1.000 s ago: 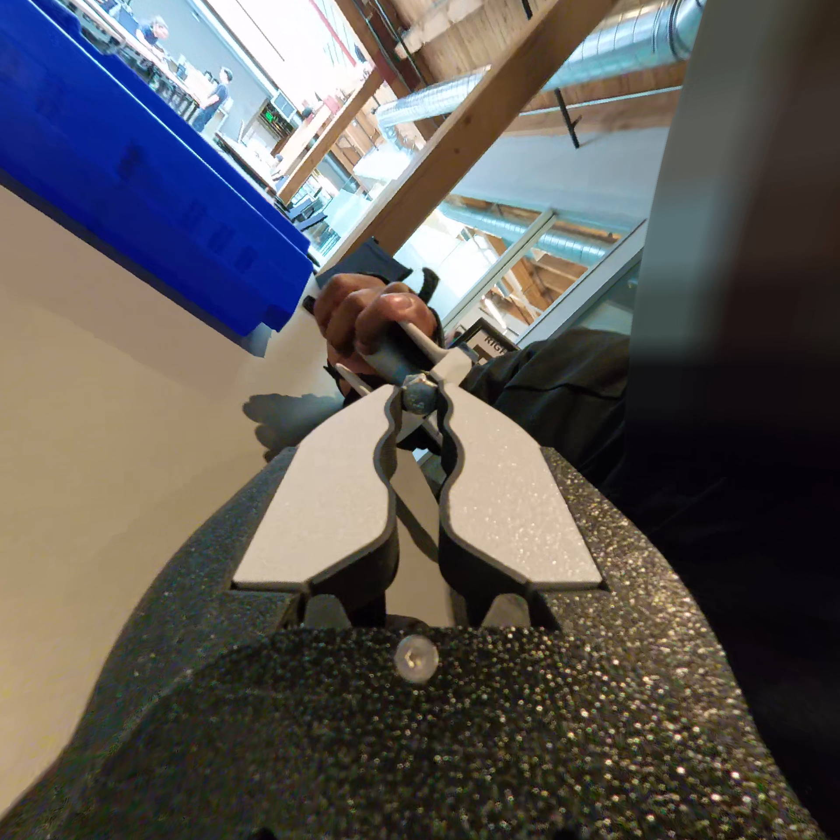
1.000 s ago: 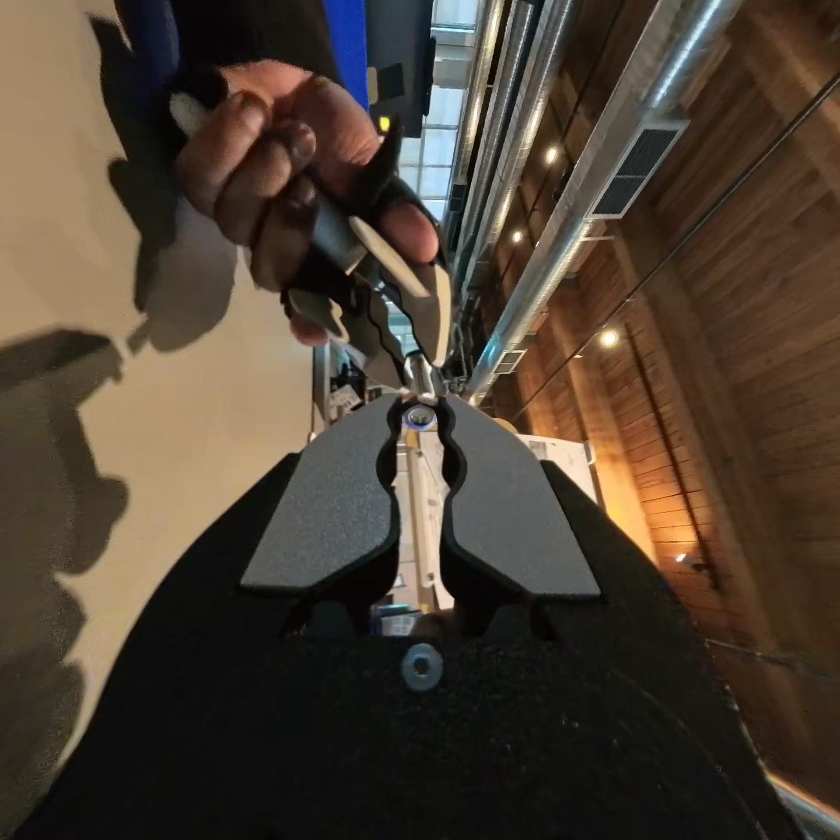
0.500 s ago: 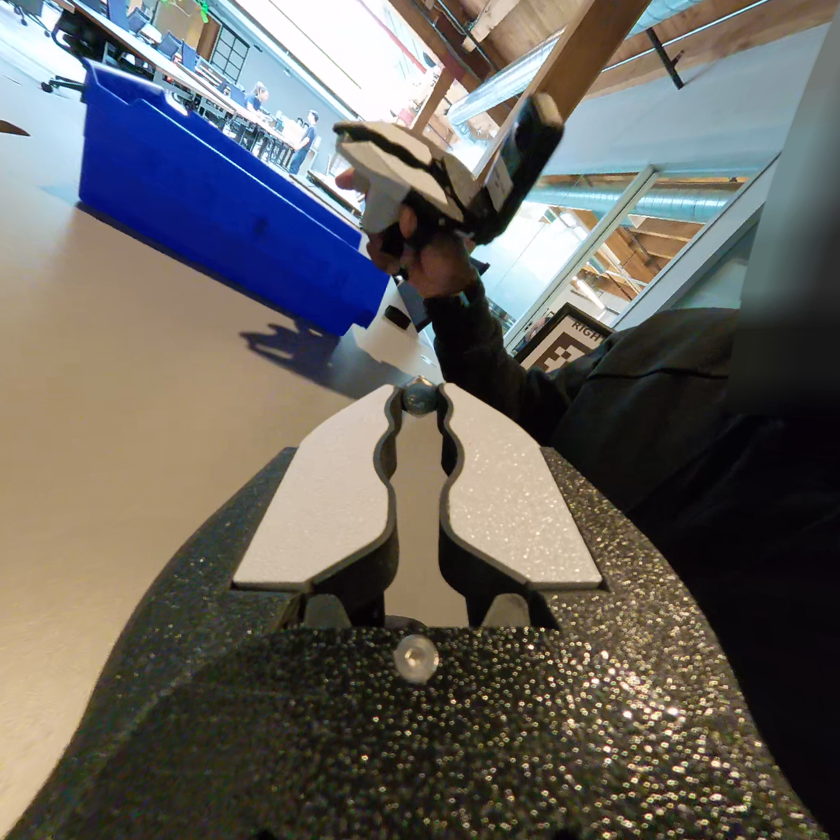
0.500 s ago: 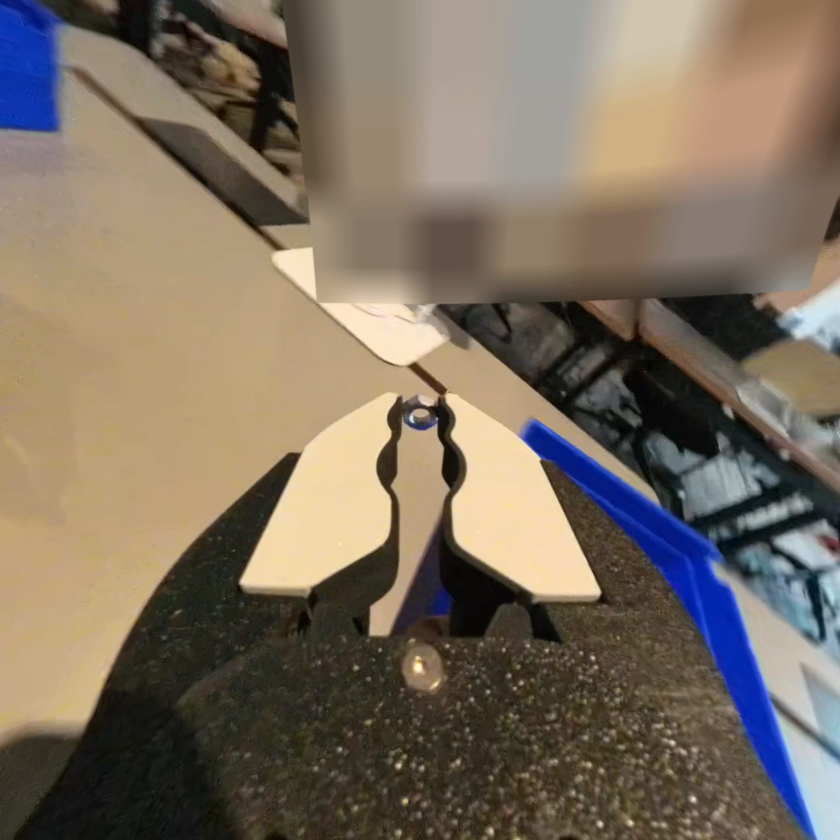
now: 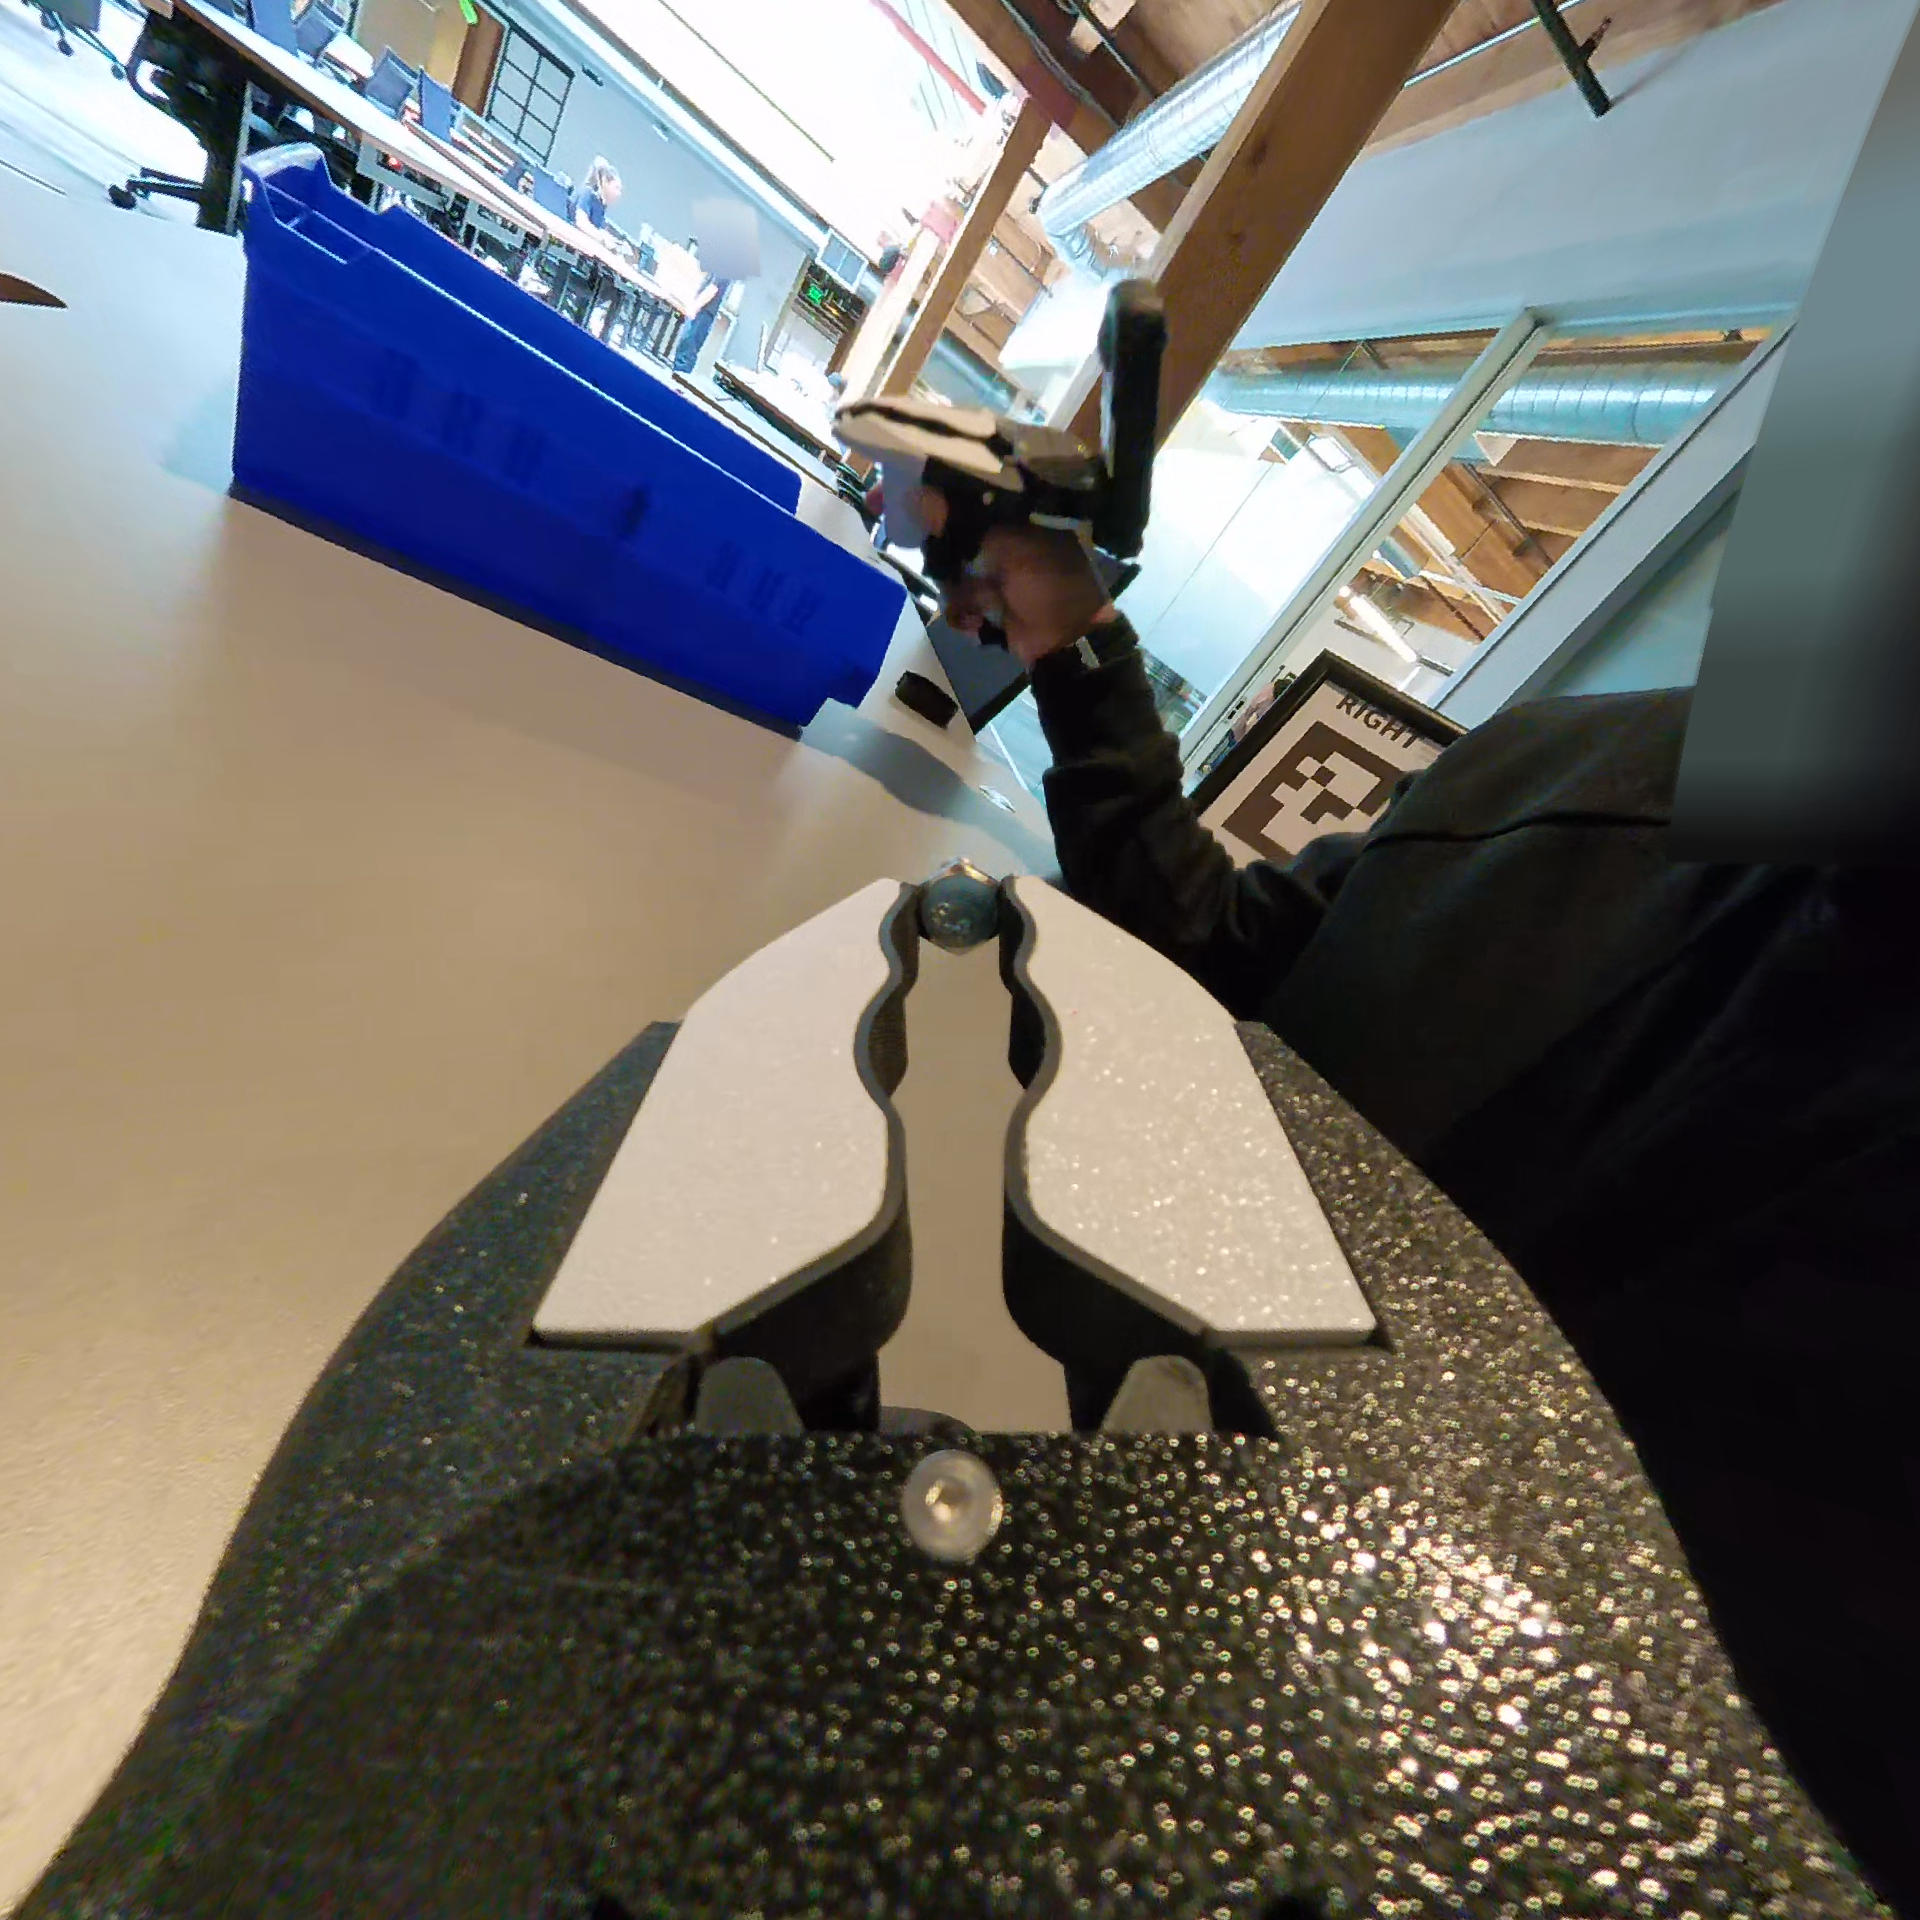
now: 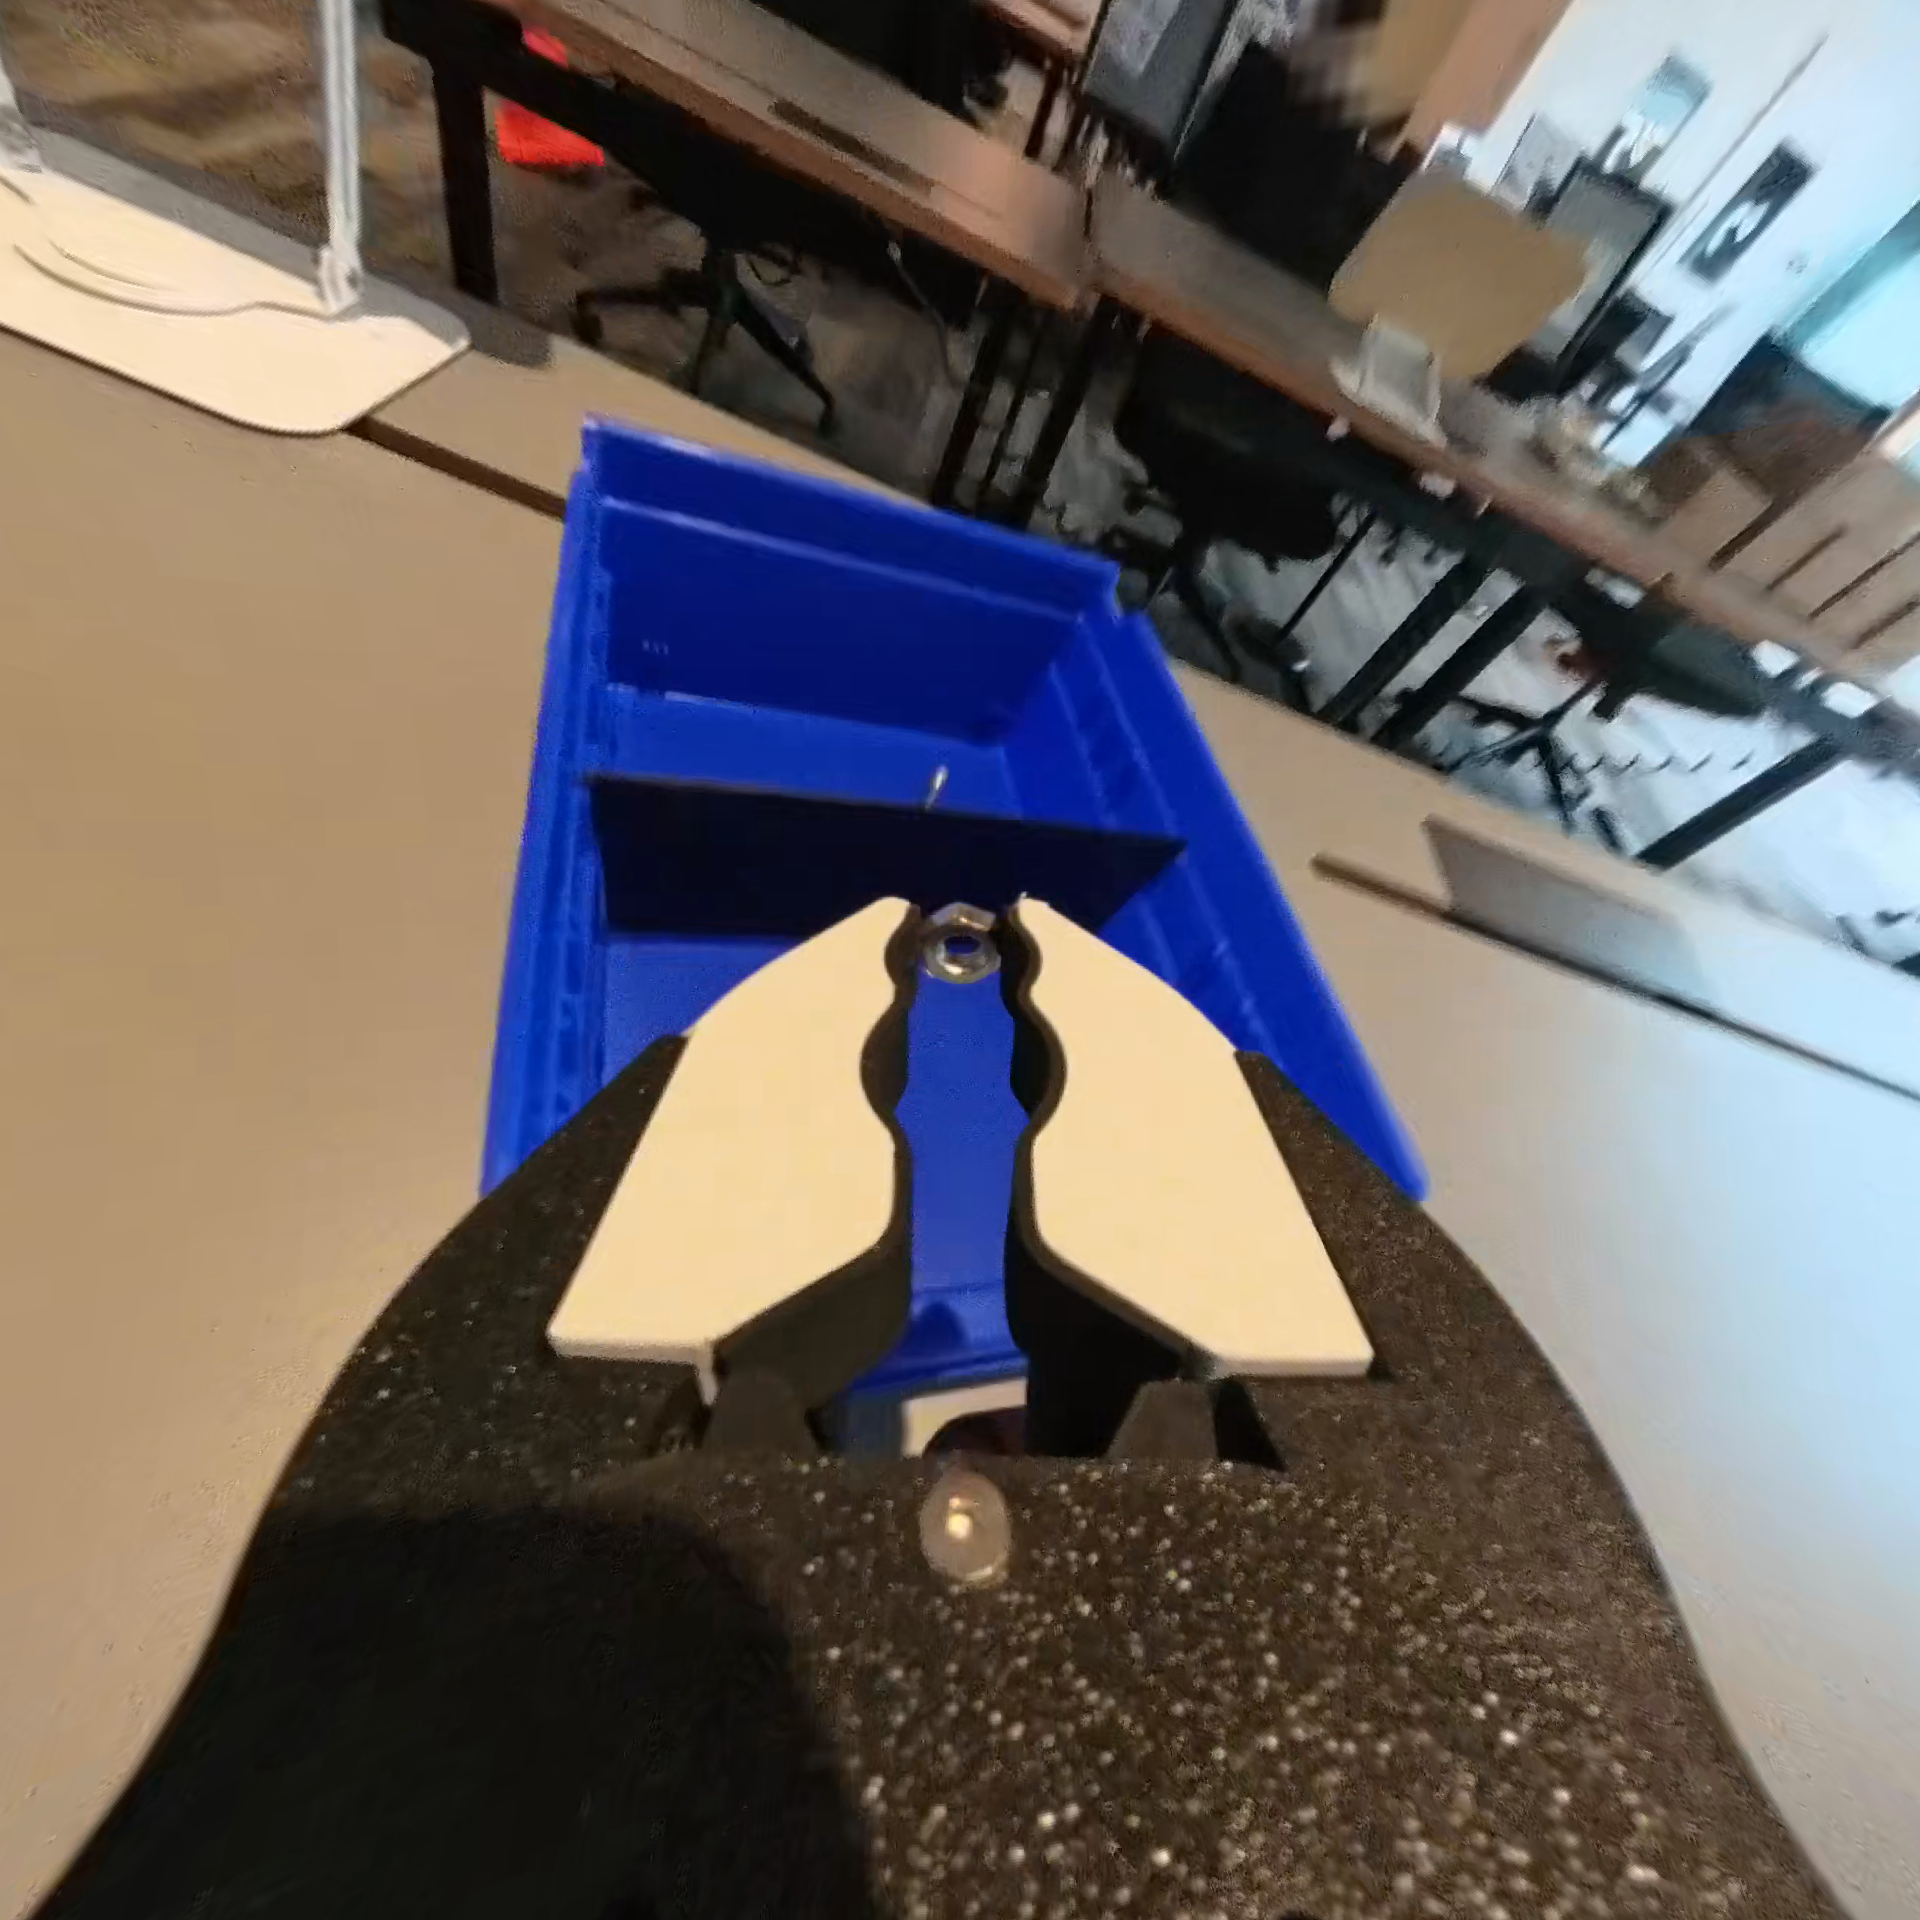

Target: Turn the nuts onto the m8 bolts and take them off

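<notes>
The nut (image 6: 958,951), a small silver hex nut, sits pinched between the tips of the right hand-held gripper (image 6: 958,935), its hole facing the camera. This hand-held gripper hangs above the near end of a blue bin (image 6: 831,665) that rests on the tabletop (image 6: 260,831). A dark divider (image 6: 862,842) crosses the bin just beyond the fingertips, and a small metal part (image 6: 937,784), too small to identify, shows in the compartment behind it. Nothing lies between the nut and the bin floor below.

The bolt (image 5: 954,914) is clamped by its hex head at the tips of the left hand-held gripper (image 5: 954,909), whose fingers (image 5: 748,1143) stand narrow around it, low over the tabletop (image 5: 312,935). The bolt's shank cannot be seen from this side.

From the left wrist view, the right hand-held gripper (image 5: 935,436) is raised over the near end of the blue bin (image 5: 499,468), held by a hand (image 5: 1039,603) in a dark sleeve (image 5: 1122,790). A framed black-and-white marker board (image 5: 1320,779) stands behind the sleeve, toward the tabletop's far edge. A small black object (image 5: 925,694) lies on the tabletop just beside the bin's near corner. Bolt and nut are well apart.
</notes>
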Motion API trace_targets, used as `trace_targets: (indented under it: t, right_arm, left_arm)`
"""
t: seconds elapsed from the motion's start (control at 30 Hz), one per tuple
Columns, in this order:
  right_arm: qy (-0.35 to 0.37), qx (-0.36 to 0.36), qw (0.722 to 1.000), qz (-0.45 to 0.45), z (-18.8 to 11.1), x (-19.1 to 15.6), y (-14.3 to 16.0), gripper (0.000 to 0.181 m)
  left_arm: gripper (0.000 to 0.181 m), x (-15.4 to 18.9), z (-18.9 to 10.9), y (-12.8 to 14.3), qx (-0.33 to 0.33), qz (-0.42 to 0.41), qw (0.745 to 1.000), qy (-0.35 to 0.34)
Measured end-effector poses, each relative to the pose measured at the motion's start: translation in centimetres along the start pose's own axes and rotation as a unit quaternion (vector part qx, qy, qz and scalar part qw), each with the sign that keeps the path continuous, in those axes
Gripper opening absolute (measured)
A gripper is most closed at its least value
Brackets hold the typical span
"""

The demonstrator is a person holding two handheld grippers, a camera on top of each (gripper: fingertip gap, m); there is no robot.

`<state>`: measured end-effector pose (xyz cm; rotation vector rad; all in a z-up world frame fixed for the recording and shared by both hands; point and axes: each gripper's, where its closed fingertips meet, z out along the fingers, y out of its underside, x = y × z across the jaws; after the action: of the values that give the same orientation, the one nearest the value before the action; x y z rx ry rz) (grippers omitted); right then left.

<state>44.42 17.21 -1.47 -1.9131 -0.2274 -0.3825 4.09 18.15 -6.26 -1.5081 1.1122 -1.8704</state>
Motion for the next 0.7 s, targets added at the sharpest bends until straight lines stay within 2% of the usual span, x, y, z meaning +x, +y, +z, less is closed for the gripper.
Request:
trace_targets:
  t: [0.13,0.27,0.43,0.5,0.6,0.7]
  right_arm:
    - [-0.024,-0.04,0.999,0.028,0.4,-1.1,3.9,0.015]
    - [-0.058,-0.073,0.996,0.007,1.1,-4.6,5.7,0.015]
    - [-0.085,-0.068,0.994,-0.032,1.8,-8.4,4.5,0.015]
    - [-0.075,-0.063,0.994,-0.049,1.8,-8.5,3.8,0.015]
    - [-0.08,-0.054,0.995,-0.021,1.7,-7.8,3.1,0.015]
    - [-0.099,-0.099,0.99,0.007,2.6,-6.7,4.1,0.015]
  left_arm:
    - [0.014,0.1,0.1,0.1,-0.003,0.003,1.0,0.001]
    - [0.014,0.0,0.0,-0.1,0.003,0.003,1.0,0.0]
    - [0.014,0.0,0.1,0.0,0.002,0.012,1.0,-0.008]
    - [0.014,0.1,0.2,0.1,0.0,0.015,1.0,-0.009]
    - [0.014,0.2,0.3,0.3,-0.003,0.015,1.0,-0.008]
    - [0.014,0.2,0.4,0.4,-0.007,0.017,1.0,-0.009]
